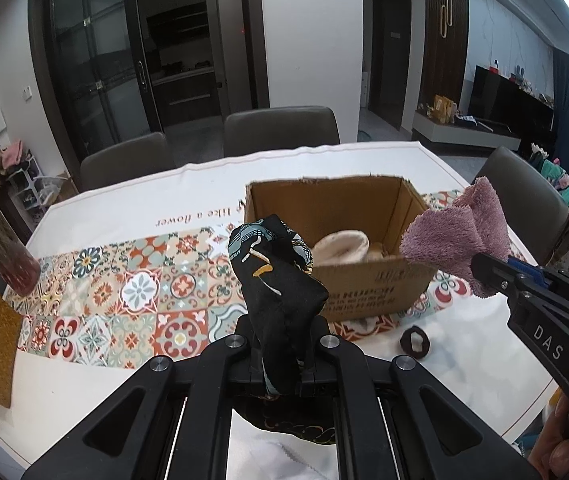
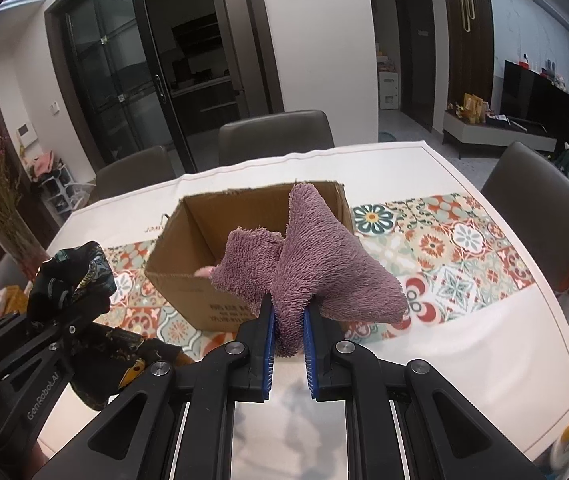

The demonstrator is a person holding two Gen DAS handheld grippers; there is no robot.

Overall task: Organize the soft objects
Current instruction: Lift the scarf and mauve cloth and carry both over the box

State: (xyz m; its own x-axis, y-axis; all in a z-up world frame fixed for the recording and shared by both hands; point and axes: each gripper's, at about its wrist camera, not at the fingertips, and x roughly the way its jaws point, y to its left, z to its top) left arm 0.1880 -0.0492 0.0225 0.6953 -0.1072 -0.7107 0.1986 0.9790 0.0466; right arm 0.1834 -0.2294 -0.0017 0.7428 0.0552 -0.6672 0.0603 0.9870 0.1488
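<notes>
Nearest the cameras, the left gripper clamps a black patterned silky cloth and the right gripper pinches a fluffy mauve towel, both off the table. Beyond, the open cardboard box already holds a cream soft item; these two, and a dark scrunchie, remain outside.

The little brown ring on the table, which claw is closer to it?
Probably right. The brown ring lies by the cardboard box. The right claw, holding the purple towel, is just above it; the left claw, clamping the black scarf, is off to its left.
</notes>
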